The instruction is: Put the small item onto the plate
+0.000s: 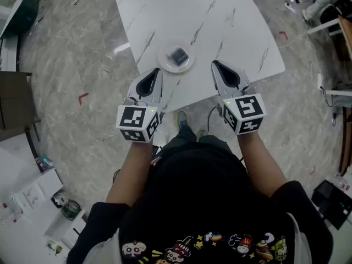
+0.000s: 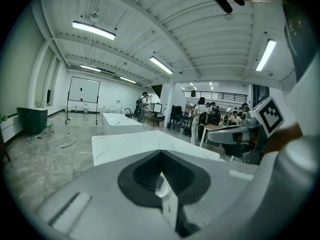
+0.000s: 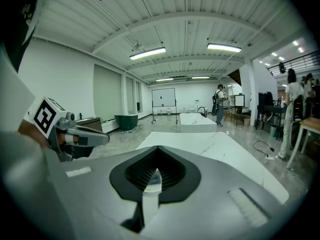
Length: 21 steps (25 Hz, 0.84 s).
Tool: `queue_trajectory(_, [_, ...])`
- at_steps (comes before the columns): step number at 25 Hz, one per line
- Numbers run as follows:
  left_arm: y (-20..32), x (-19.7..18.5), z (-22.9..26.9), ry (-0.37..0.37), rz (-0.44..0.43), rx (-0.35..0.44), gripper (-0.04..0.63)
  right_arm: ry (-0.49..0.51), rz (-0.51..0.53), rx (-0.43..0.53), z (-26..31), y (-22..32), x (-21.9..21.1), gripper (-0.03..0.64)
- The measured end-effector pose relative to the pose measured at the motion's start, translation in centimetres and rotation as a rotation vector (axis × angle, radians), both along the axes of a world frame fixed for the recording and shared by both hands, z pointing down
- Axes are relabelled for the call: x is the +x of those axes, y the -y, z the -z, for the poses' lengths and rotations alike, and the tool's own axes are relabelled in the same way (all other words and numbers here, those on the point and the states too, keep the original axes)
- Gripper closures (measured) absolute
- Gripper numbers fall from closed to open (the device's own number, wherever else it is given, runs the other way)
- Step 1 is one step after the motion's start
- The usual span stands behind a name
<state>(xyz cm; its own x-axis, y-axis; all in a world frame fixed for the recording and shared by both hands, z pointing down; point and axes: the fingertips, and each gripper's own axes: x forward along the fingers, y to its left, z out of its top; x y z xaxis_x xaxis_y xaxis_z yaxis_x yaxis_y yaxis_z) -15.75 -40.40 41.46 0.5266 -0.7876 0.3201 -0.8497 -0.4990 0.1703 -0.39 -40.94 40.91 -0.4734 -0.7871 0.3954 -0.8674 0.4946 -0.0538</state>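
head view looks straight down on a white marble table (image 1: 220,15). there's a small round plate (image 1: 164,62) near its close edge, and the small item (image 1: 179,55), a dark chunky thing, is already sitting right in the middle of that plate. the left gripper (image 1: 156,71) hangs at about 7 o'clock from the plate and the right gripper (image 1: 215,64) at about 4 o'clock, both near the rim but not touching it. neither one's carrying anything. left gripper view has its jaws pressed together with nothing between them, and right gripper view shows the same deal, tips meeting, empty. both point out over the tabletop, with grey floor (image 1: 71,48) around it.
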Motion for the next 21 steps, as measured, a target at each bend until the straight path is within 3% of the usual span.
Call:
queue_trajectory(8, [-1.3, -0.7, 2.5, 0.013, 0.049, 0.074, 0.595, 0.023, -0.023, 0.049, 2.2, -1.5, 1.4, 0.600])
queue_trajectory(21, [-2.9, -2.2, 3.4, 0.035, 0.099, 0.090, 0.595, 0.018, -0.018, 0.071, 2.6, -1.4, 1.2, 0.600])
